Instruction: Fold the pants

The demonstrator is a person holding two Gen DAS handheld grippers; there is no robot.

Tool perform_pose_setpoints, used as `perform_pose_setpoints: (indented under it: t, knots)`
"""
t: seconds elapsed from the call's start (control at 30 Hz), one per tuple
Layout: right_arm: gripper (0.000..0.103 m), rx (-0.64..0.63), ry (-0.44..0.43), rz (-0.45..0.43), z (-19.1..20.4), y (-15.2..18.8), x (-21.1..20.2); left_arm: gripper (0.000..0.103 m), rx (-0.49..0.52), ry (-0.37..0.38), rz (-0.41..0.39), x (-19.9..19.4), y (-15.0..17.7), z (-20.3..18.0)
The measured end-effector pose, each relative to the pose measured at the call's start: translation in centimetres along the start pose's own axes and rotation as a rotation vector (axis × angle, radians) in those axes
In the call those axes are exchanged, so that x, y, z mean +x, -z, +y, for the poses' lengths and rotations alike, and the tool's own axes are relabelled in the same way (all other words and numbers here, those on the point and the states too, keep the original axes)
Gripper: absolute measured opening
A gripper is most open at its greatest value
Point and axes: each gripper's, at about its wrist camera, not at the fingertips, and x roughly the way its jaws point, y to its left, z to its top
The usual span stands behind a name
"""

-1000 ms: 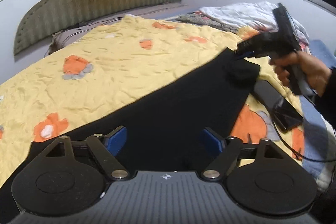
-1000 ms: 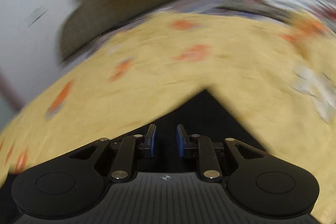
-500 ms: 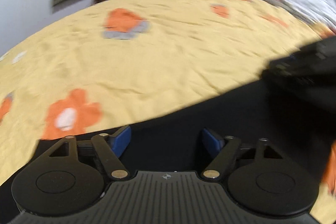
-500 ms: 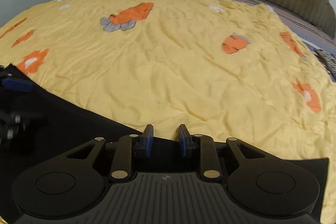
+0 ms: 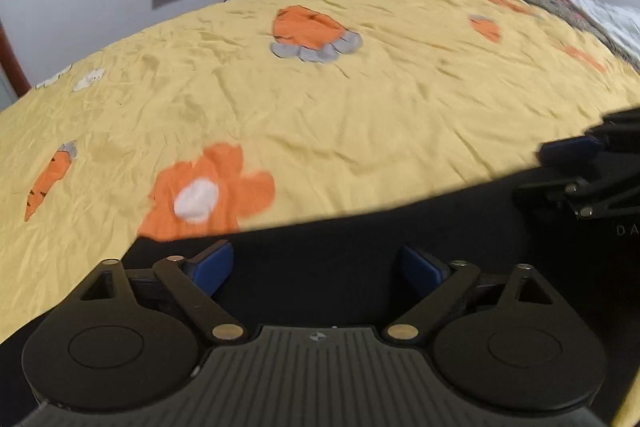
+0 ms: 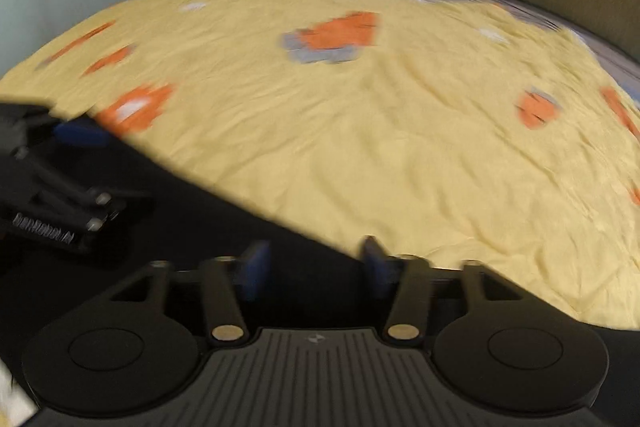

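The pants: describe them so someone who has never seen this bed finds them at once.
Start from the bed with the yellow bedspread printed with orange shapes. Along its near edge, under both grippers, lies a flat black stretch of cloth: the pants. They are the only plain dark thing on the bright, patterned cover.

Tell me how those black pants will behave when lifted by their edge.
Probably floppy: the black pants lie flat on the yellow bedspread, following its surface. Likely to sag between the left gripper and right gripper, whose jaws are opening.
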Motion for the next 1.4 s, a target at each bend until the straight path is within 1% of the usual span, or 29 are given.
perform_pose_setpoints:
  t: [0.03, 0.07, 0.1, 0.17, 0.23, 0.3, 0.33, 0.37, 0.4, 0.43, 0.47, 0.53, 0.6, 0.63, 0.67, 0.73, 0.8, 0.87, 0.9, 0.93, 0.97, 1.0, 1.03, 1.13, 1.17, 1.2, 1.23, 1.33, 1.4]
  knots:
    - [0.055, 0.024, 0.010, -0.016, -0.1, 0.0, -0.7, 0.084, -0.023, -0.003, 0.004, -0.3, -0.2, 0.3]
    - [0.055, 0.018, 0.010, -0.040, 0.3, 0.2, -1.8, 0.077, -0.034, -0.009, 0.001, -1.0, -0.1, 0.5]
    - [0.055, -0.010, -0.003, -0.057, 0.9, 0.8, -3.0, 0.077, -0.027, -0.026, -0.012, -2.1, 0.2, 0.7]
    - [0.055, -0.081, -0.051, -0.049, 2.2, 2.2, -4.7, 0.079, -0.001, -0.036, -0.048, -4.0, 1.4, 0.8]
    - [0.055, -0.135, -0.093, -0.003, 3.6, 3.1, -4.5, 0.079, 0.008, -0.030, -0.043, -4.9, 2.3, 1.1]
    - [0.056, -0.168, -0.096, 0.042, 4.3, 3.4, -2.8, 0.079, -0.006, -0.032, -0.016, -4.0, 2.4, 1.4]
    - [0.059, -0.157, -0.096, 0.021, 4.3, 3.1, -2.2, 0.080, -0.006, -0.041, 0.001, -3.0, 2.3, 1.5]
    - [0.061, -0.133, -0.102, 0.021, 4.1, 2.4, -1.5, 0.084, -0.010, -0.049, 0.013, -1.9, 2.1, 1.6]
    - [0.061, -0.122, -0.099, 0.009, 4.0, 1.9, -1.1, 0.090, -0.032, -0.051, -0.011, -1.2, 1.7, 1.9]
    - [0.062, -0.127, -0.082, -0.001, 4.0, 1.2, -0.4, 0.091, -0.041, -0.064, -0.008, -0.6, 1.2, 2.0]
    - [0.069, -0.127, -0.067, -0.006, 3.9, 0.8, 0.2, 0.094, -0.055, -0.061, -0.012, -0.2, 0.8, 2.3]
    - [0.071, -0.068, -0.060, -0.006, 3.5, -0.1, 1.0, 0.091, -0.081, -0.069, -0.017, 0.2, 0.1, 2.7]
    - [0.071, -0.013, -0.031, -0.020, 3.2, -0.3, 0.0, 0.083, -0.099, -0.074, -0.015, -0.9, 0.0, 3.1]
    - [0.072, -0.006, -0.022, -0.029, 3.1, 0.0, -1.1, 0.083, -0.102, -0.078, -0.022, -2.0, 0.4, 3.3]
    - [0.080, -0.009, -0.022, -0.029, 2.9, 0.5, -2.0, 0.085, -0.098, -0.075, -0.036, -3.1, 0.9, 3.5]
    - [0.088, -0.032, -0.010, -0.022, 2.6, 2.0, -3.9, 0.089, -0.085, -0.054, -0.070, -5.5, 2.4, 4.1]
    - [0.088, -0.048, 0.051, -0.005, 2.0, 3.5, -4.9, 0.090, -0.078, -0.052, -0.065, -6.3, 3.4, 4.9]
    - [0.088, -0.035, 0.113, 0.041, 0.7, 4.4, -4.4, 0.089, -0.074, -0.059, -0.043, -5.7, 3.5, 5.5]
    - [0.090, -0.009, 0.125, 0.060, 0.0, 4.5, -3.8, 0.089, -0.072, -0.060, -0.029, -4.9, 3.3, 5.6]
    - [0.100, 0.035, 0.102, 0.054, -0.9, 4.4, -3.1, 0.089, -0.073, -0.061, -0.010, -3.8, 3.1, 5.6]
    - [0.103, 0.070, 0.087, 0.048, -1.4, 4.2, -2.4, 0.090, -0.074, -0.059, 0.009, -2.6, 2.9, 5.6]
    - [0.103, 0.082, 0.089, 0.030, -1.6, 3.9, -1.8, 0.095, -0.083, -0.061, 0.018, -1.4, 2.6, 5.7]
    - [0.103, 0.074, 0.107, 0.010, -1.5, 3.5, -1.4, 0.097, -0.108, -0.072, 0.000, -0.8, 2.3, 5.9]
    - [0.103, 0.078, 0.125, 0.017, -1.6, 2.2, -1.0, 0.097, -0.150, -0.076, -0.019, 0.2, 1.2, 6.7]
    - [0.103, 0.091, 0.135, 0.008, -1.7, 2.1, -1.7, 0.094, -0.165, -0.094, -0.008, 0.0, 1.0, 6.9]
    - [0.103, 0.097, 0.135, -0.005, -2.0, 2.3, -2.7, 0.087, -0.175, -0.096, -0.014, -0.7, 1.0, 7.0]
    - [0.103, 0.095, 0.129, -0.009, -2.3, 2.8, -3.8, 0.087, -0.171, -0.093, -0.027, -1.7, 1.1, 6.9]
    - [0.103, 0.044, 0.142, 0.051, -3.4, 4.6, -5.3, 0.089, -0.111, -0.085, -0.053, -3.5, 1.8, 5.6]
    - [0.103, 0.027, 0.169, 0.104, -4.5, 5.3, -4.9, 0.085, -0.084, -0.104, -0.026, -3.6, 1.8, 4.2]
